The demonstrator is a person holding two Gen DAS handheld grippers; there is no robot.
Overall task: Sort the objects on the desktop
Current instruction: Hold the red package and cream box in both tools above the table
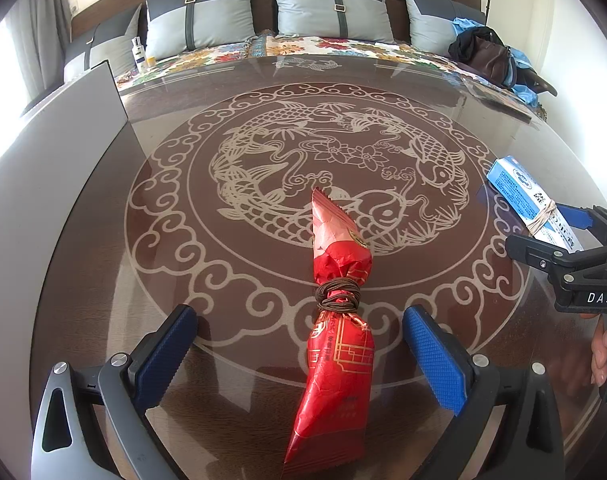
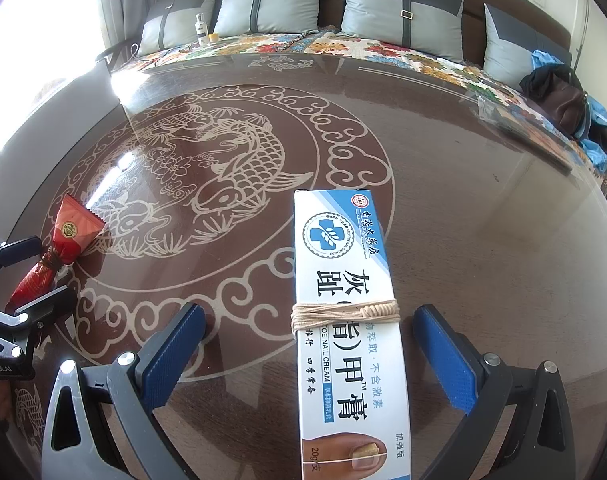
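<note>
A red snack packet (image 1: 339, 316), tied at its middle with brown cord, lies on the glass table (image 1: 263, 128) between the open blue pads of my left gripper (image 1: 299, 344); the pads do not touch it. A white and blue cream box (image 2: 347, 320), bound with tan string, lies between the open pads of my right gripper (image 2: 307, 348), also untouched. The box also shows at the right of the left wrist view (image 1: 527, 200), with the right gripper (image 1: 575, 248) around it. The red packet shows at the left of the right wrist view (image 2: 59, 248), inside the left gripper (image 2: 19, 280).
A grey board (image 1: 55, 168) stands at the table's left edge. Behind the table is a sofa with grey cushions (image 1: 327, 8), a flowered cover, a small white bottle (image 1: 138, 53) and a dark bag (image 1: 491, 58).
</note>
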